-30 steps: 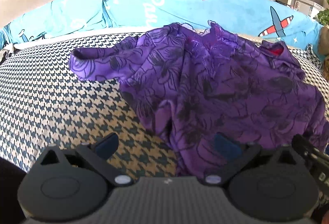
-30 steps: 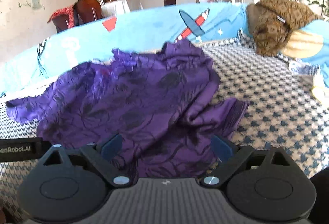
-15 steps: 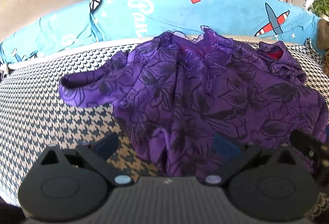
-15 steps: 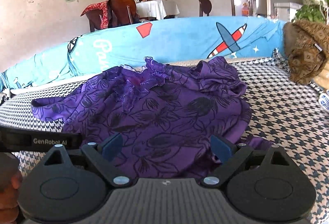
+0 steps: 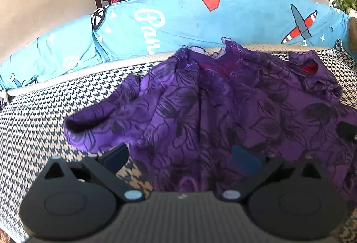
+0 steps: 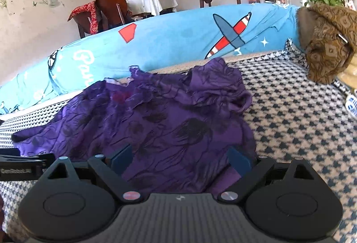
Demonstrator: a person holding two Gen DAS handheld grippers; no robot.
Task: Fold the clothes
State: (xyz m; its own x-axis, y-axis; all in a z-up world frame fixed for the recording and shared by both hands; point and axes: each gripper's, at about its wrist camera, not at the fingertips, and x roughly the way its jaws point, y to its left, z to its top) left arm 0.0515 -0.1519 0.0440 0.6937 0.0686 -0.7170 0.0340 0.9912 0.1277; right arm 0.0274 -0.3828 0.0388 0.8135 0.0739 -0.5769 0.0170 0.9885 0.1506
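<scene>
Purple floral-print crinkled garment (image 5: 223, 113) lies in a loose heap on the black-and-white houndstooth sofa cover (image 5: 40, 122), w/ its frilly neckline toward the bright blue cartoon-print backrest cover (image 5: 178, 19). One sleeve sticks out to the left; nothing is folded yet, so the job looks to be at the spread-and-grab stage, i.e. right at the start.

Left hand-held gripper (image 5: 179, 156) has its blue pads wide apart, straddling the near hem w/o pinching any cloth. Right hand-held gripper (image 6: 180, 159) is the same: jaws wide, fabric bunched between them but not clamped. Both sit low at the near edge of the heap.

Next move, as I read it: close each one on a hem corner, then lift and shake or pull flat. The crinkly thin cloth will prob. slip or bunch, so a deep bite is needed.

Left view only: red lining patch (image 5: 309, 67) at the far right of the garment, and the full outstretched sleeve. Right view only: brown patterned fabric bundle (image 6: 328, 46) at the sofa's right end, well apart from the garment, plus the other gripper's body at left edge.
</scene>
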